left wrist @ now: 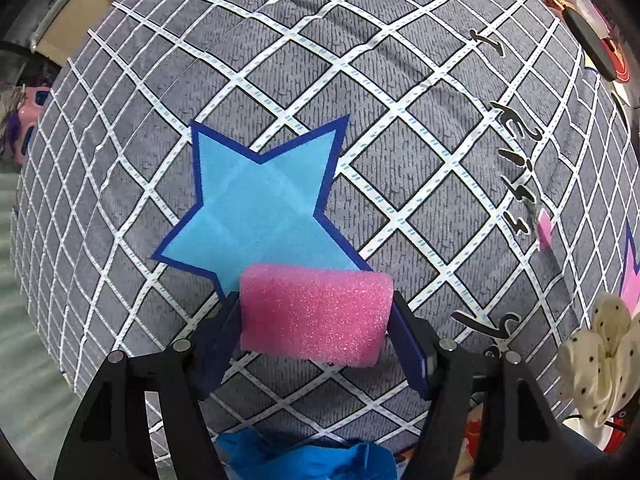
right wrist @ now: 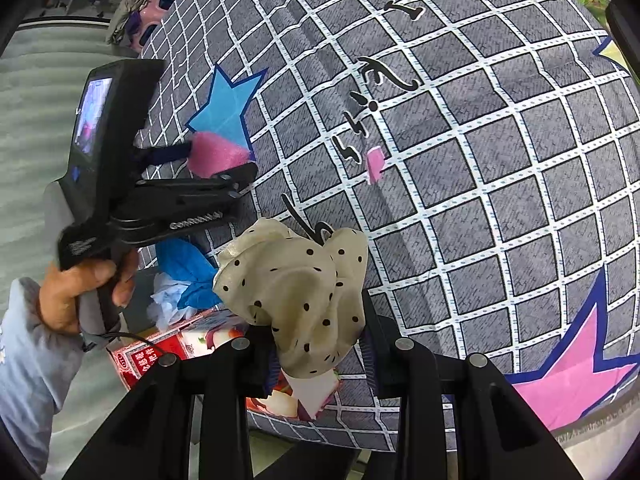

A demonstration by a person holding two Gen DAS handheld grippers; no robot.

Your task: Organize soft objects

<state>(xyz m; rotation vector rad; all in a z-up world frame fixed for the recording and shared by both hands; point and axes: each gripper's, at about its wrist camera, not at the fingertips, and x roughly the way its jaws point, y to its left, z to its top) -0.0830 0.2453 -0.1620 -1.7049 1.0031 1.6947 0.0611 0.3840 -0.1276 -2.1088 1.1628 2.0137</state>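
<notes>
A pink foam block [left wrist: 316,314] lies on the lower tip of a light blue star [left wrist: 256,200] printed on the grey checked bedcover [left wrist: 400,140]. My left gripper [left wrist: 316,312] points down over it, and both pads press the block's ends. The right wrist view shows that same gripper [right wrist: 220,158] on the pink foam block [right wrist: 216,154] at the blue star [right wrist: 228,104]. My right gripper [right wrist: 320,356] is shut on a cream polka-dot fabric piece [right wrist: 296,280], held above the bedcover's near edge. The fabric piece [left wrist: 608,360] also shows at the left wrist view's right edge.
A red printed carton [right wrist: 160,352] and a bundle of blue and white cloth [right wrist: 188,268] sit below the bed's edge. A small pink paper tab [right wrist: 375,164] lies by the black lettering. A pink star [right wrist: 572,372] is printed at the near right. A hand [right wrist: 80,292] grips the left handle.
</notes>
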